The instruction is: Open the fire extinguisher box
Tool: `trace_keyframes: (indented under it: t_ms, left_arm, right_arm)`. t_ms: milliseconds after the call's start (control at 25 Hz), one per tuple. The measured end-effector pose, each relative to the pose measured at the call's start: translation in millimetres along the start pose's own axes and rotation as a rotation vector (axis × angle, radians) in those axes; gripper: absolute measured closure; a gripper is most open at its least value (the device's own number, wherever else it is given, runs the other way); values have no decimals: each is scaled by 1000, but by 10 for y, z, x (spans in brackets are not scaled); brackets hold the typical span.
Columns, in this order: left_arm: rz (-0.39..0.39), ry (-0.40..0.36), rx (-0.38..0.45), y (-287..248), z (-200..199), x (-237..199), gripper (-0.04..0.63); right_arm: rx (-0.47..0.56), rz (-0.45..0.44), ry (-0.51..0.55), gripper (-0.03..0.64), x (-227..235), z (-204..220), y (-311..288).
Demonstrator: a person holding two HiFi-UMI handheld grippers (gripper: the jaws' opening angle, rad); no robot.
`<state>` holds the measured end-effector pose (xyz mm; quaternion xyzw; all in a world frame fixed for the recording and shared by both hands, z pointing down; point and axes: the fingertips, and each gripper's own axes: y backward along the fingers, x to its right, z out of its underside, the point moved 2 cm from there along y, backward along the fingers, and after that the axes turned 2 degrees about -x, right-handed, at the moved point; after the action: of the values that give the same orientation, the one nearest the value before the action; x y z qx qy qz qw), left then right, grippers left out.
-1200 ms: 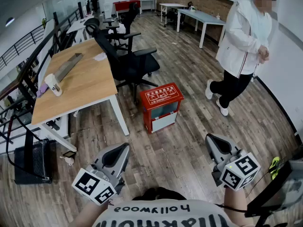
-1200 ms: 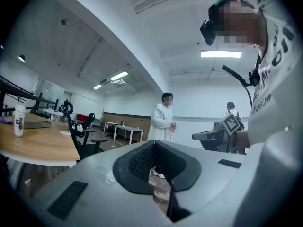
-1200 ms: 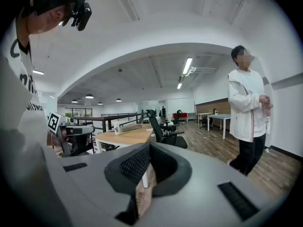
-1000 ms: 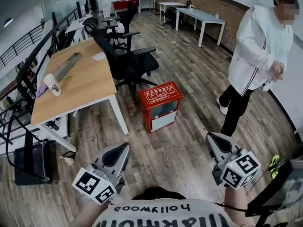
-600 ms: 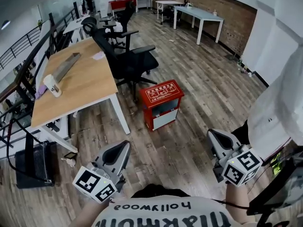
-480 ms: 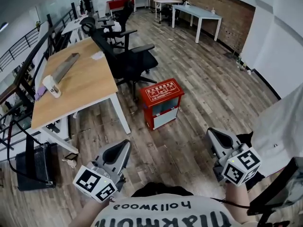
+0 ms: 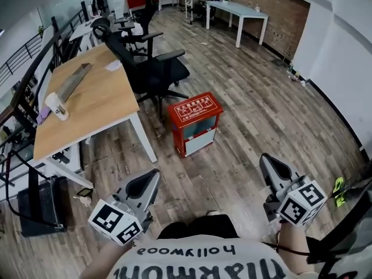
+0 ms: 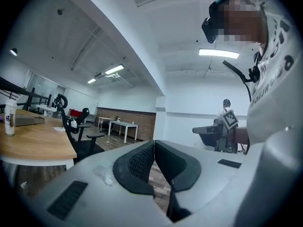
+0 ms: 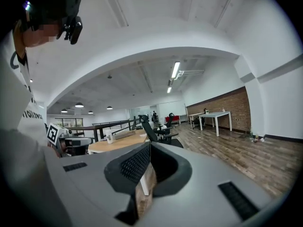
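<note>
Red fire extinguisher box (image 7: 195, 127) shut on floor (image 7: 256, 103), well ahead. Left gripper (image 7: 149, 181), right gripper (image 7: 271, 165): jaws together, empty. Close in first, part jaws, hook lid (image 7: 195, 107) front edge, lift.

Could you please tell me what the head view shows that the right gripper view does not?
Only the head view shows the red fire extinguisher box, closed, on the floor by the wooden desk. Only the right gripper view shows the ceiling lights and the right claw with its jaws together, nothing between them. Both show that desk, the black office chair and the left claw.
</note>
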<state>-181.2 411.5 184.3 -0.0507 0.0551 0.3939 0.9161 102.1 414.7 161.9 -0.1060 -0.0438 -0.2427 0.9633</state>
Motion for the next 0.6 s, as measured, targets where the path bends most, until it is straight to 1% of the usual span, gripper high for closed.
trace_keyframes:
  t_ms: [120, 320, 440, 600]
  left_arm:
    - [-17, 7, 1, -156, 1, -13, 588]
    - [-50, 30, -8, -455, 53, -27, 588]
    - [-63, 41, -14, -660, 84, -1, 588]
    - [-90, 51, -18, -950, 100, 47, 588]
  right_arm:
    - [11, -30, -29, 606, 165, -47, -92]
    - [-14, -75, 24, 606, 434, -74, -237]
    - [-25, -80, 19, 606, 669, -72, -299]
    - [-44, -111, 26, 606, 970, -96, -378]
